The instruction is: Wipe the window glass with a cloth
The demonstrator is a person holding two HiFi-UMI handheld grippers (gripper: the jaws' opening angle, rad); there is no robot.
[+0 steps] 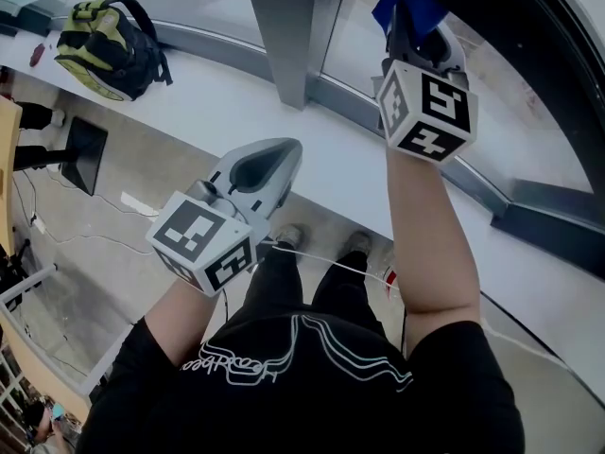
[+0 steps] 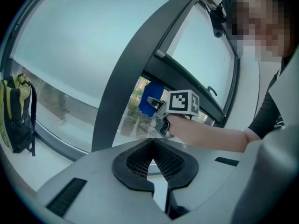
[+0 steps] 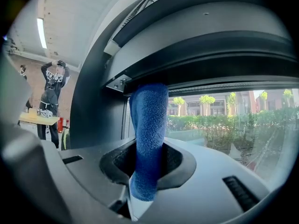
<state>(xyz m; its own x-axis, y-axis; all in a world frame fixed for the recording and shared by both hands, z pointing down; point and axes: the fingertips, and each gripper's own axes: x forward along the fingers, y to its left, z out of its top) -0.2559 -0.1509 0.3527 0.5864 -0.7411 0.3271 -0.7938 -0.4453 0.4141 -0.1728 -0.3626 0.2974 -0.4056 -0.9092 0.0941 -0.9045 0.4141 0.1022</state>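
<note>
We clamp the fuzzy blue cloth in our right gripper, upright between its jaws at mid-frame; our left gripper is closed, empty.

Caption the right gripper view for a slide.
Right gripper shut on a blue cloth, held before the window glass and dark frame.

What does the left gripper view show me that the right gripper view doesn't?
Only the left gripper view: the backpack by the window, the right claw seen from outside, and the left claw shut, empty. Only the right gripper view: another person standing in the room, and a ceiling light. Both: the blue cloth clamped in the right claw, the dark window frame, the glass.
</note>
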